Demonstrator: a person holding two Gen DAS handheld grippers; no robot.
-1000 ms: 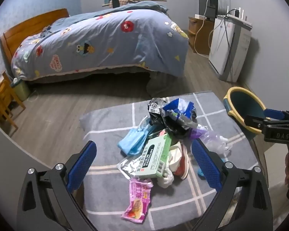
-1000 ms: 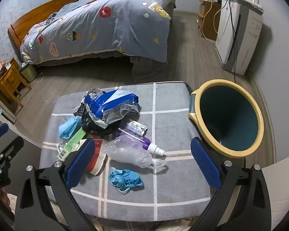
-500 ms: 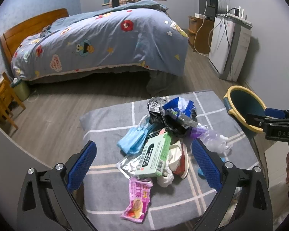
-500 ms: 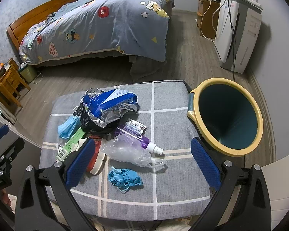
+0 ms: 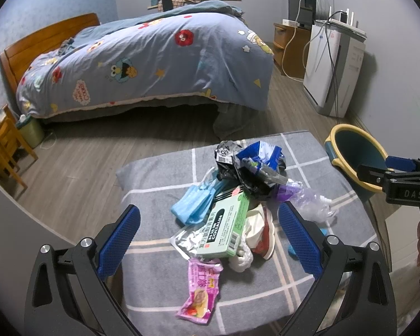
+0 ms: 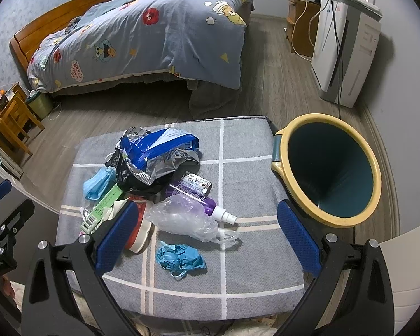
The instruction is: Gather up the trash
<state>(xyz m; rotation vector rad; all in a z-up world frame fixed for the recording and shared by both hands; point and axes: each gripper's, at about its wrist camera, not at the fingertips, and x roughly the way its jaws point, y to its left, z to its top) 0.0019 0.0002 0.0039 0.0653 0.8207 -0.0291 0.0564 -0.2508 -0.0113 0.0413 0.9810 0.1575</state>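
A heap of trash lies on a grey checked cushion (image 6: 238, 254): a blue and silver foil bag (image 6: 159, 154), a purple spray bottle (image 6: 198, 198), a crumpled clear bag (image 6: 182, 218), a blue glove wad (image 6: 179, 257), a green box (image 5: 226, 224), blue face masks (image 5: 194, 204), a pink snack wrapper (image 5: 200, 291). A yellow-rimmed teal bin (image 6: 330, 168) stands right of the cushion. My left gripper (image 5: 208, 240) is open above the green box. My right gripper (image 6: 207, 235) is open above the clear bag.
A bed with a blue cartoon quilt (image 5: 154, 56) fills the far side. A white appliance with cables (image 6: 347, 44) stands at the right wall. Wooden stools (image 5: 2, 142) and a small green bin (image 5: 30, 128) stand at the left. Grey wood floor surrounds the cushion.
Both views have drifted slightly; the cushion and trash sit a little farther up in frame. Both grippers stay open and nothing has been picked up.
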